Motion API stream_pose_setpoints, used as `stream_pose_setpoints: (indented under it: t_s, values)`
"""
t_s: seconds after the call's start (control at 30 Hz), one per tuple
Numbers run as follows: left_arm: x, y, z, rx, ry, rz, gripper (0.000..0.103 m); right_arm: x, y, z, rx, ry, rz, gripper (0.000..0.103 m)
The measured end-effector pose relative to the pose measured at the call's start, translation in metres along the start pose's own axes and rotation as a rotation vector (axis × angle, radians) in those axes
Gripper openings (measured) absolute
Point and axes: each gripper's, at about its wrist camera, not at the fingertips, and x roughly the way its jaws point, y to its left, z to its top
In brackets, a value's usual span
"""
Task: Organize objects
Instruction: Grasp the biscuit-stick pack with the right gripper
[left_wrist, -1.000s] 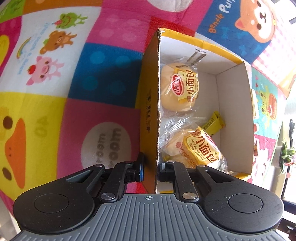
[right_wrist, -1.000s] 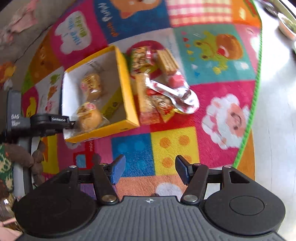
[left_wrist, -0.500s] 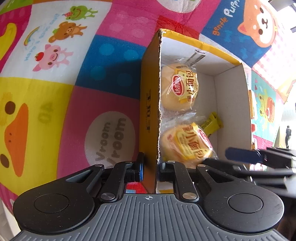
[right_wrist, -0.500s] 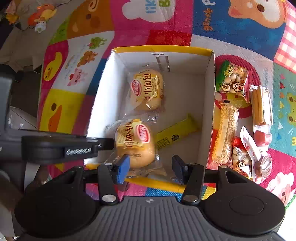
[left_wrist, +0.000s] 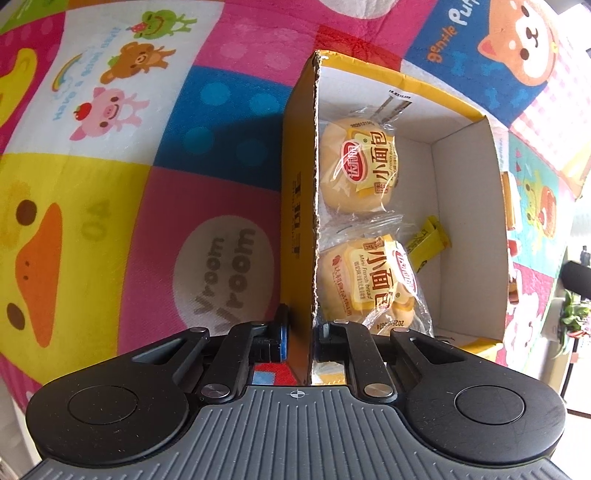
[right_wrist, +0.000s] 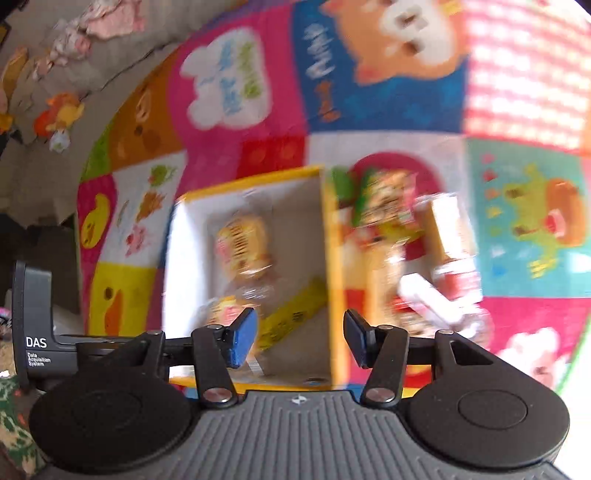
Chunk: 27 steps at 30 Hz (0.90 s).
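Cardboard box (left_wrist: 465, 236), yellow outside and white inside, open-topped, resting on a patchwork play mat (left_wrist: 110, 221) printed with cartoon animals. Contents: two wrapped buns, far bun (left_wrist: 356, 168) and near bun (left_wrist: 365, 280), lying along the box's left wall, touching end to end; one yellow stick packet (left_wrist: 428, 243) on the box floor just to their right.

Left gripper (left_wrist: 297, 334): pointing steeply down, clenched on the box's left wall, one finger outside and one inside, at the near corner.

Right gripper (right_wrist: 299, 336): tilted steeply down above the box's near right wall, jaws parted, nothing between them; view blurred.

Loose snack packets (right_wrist: 399, 240), heaped on the mat just beside the box's right wall; blur hides the details. Soft toys (right_wrist: 59, 110) lie past the mat's far left edge.
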Motion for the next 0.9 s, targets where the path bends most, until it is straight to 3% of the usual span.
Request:
stream_pose_setpoints:
  t_s: [0.23,0.37,0.53,0.7,0.77,0.9]
  values:
    - [0.006,-0.012,-0.003,-0.012,0.046,0.105,0.009,0.013,-0.089,0.021,0.032,0.036,-0.132,0.052]
    - [0.008,-0.019,0.000,-0.018,0.050,0.155,0.009,0.041,-0.112,0.036,0.047,0.080,-0.088,0.052]
    - [0.011,-0.031,-0.005,-0.019,0.060,0.198,0.009,0.084,-0.101,0.059,-0.018,0.139,-0.035,0.052]
    - [0.014,-0.050,-0.012,0.071,0.105,0.251,0.010,0.129,-0.088,0.075,-0.097,0.187,-0.126,0.051]
    - [0.015,-0.053,-0.015,0.071,0.117,0.252,0.010,0.133,-0.086,0.077,-0.112,0.174,-0.142,0.042]
    - [0.016,-0.057,-0.017,0.073,0.128,0.246,0.010,0.105,-0.088,0.072,-0.073,0.099,-0.098,0.041]
